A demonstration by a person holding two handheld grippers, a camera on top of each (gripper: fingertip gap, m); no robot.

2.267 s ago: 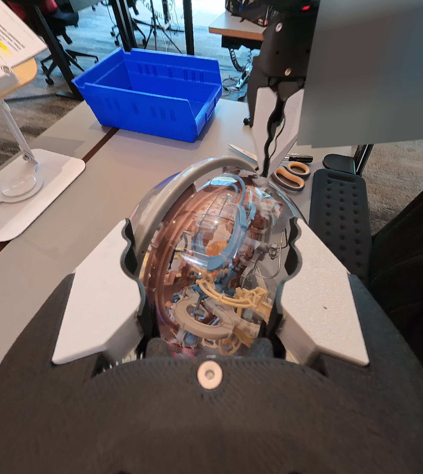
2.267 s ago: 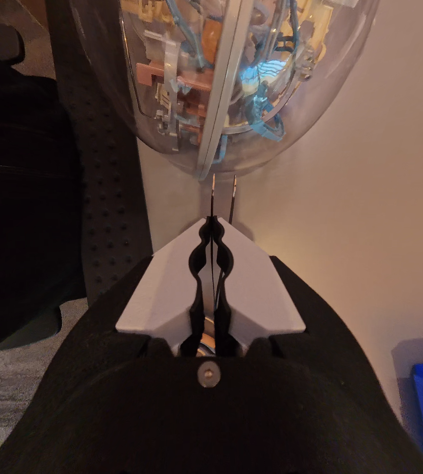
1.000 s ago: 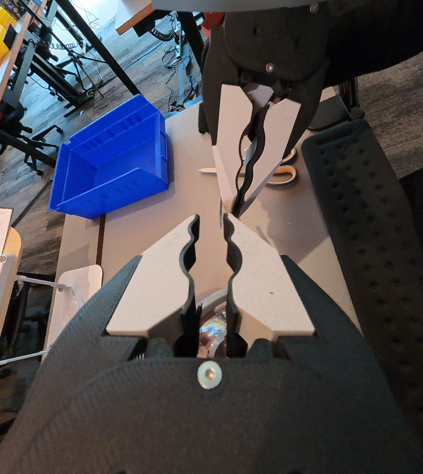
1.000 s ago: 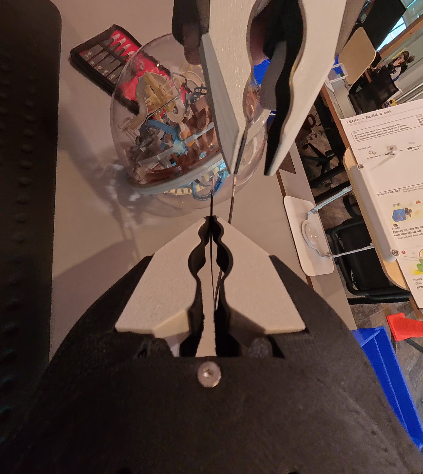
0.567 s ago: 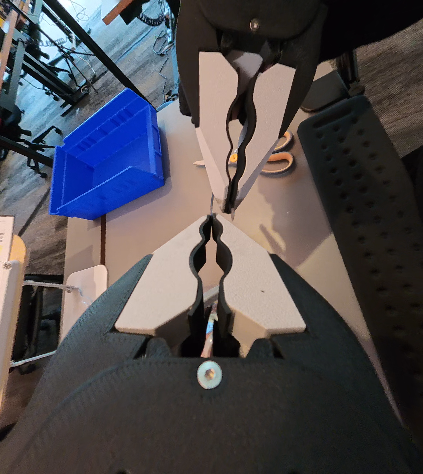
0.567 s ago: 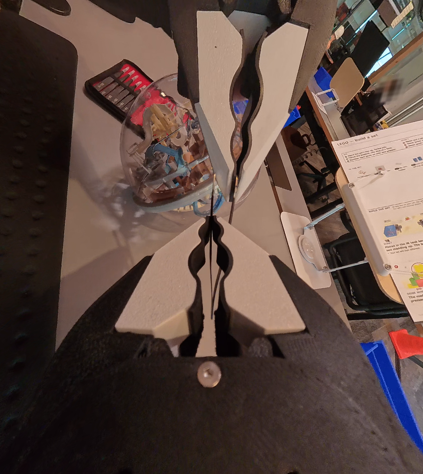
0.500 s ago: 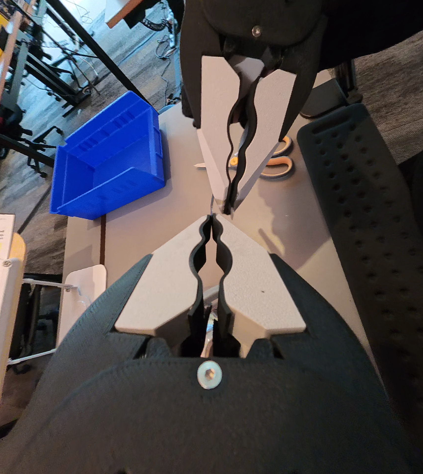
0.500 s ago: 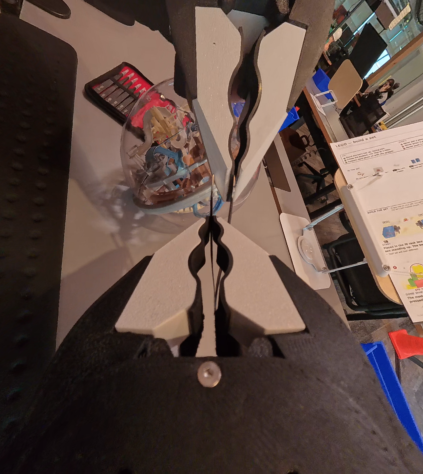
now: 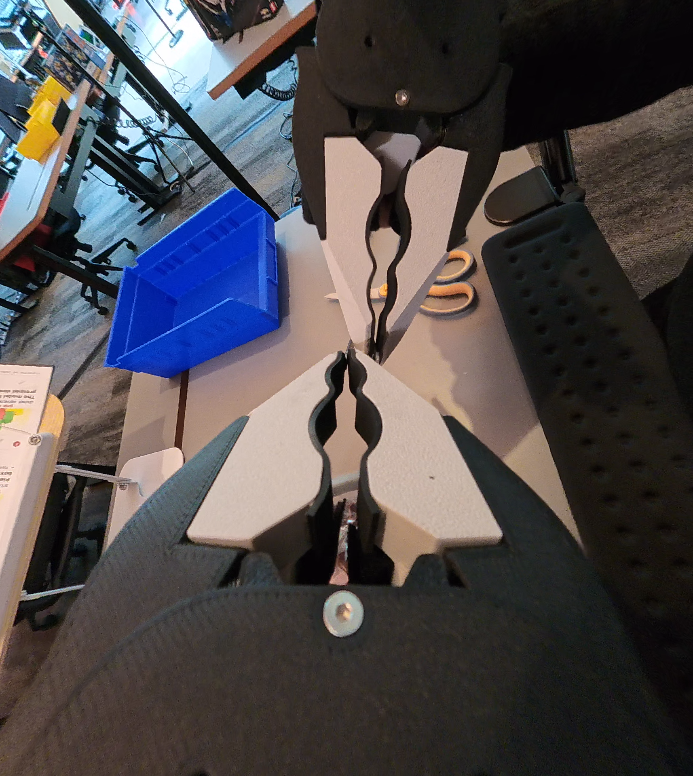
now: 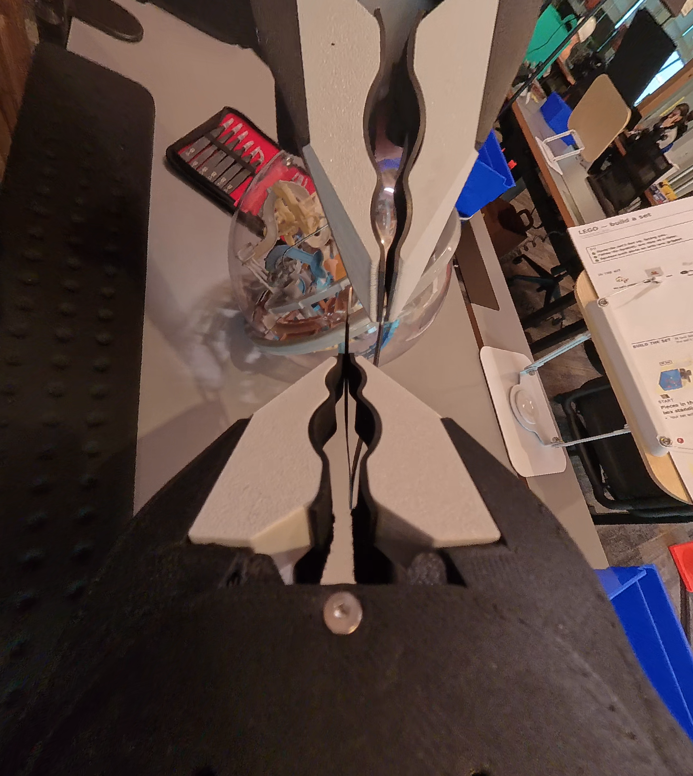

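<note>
Tweezers pinched in right tool, printed sheet

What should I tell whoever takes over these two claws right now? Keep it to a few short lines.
Left claw: shut, tip to tip with the right claw. Whether it pinches a prong cannot be told.
Right claw: shut on a thin two-pronged black tool, prongs pointing at the left claw.
Both hang above the grey table.
The clear maze ball rests on the table below the tips, held by neither claw. A red tool case lies just beyond it.
The blue bin and orange-handled scissors lie on the table, not held.
</note>
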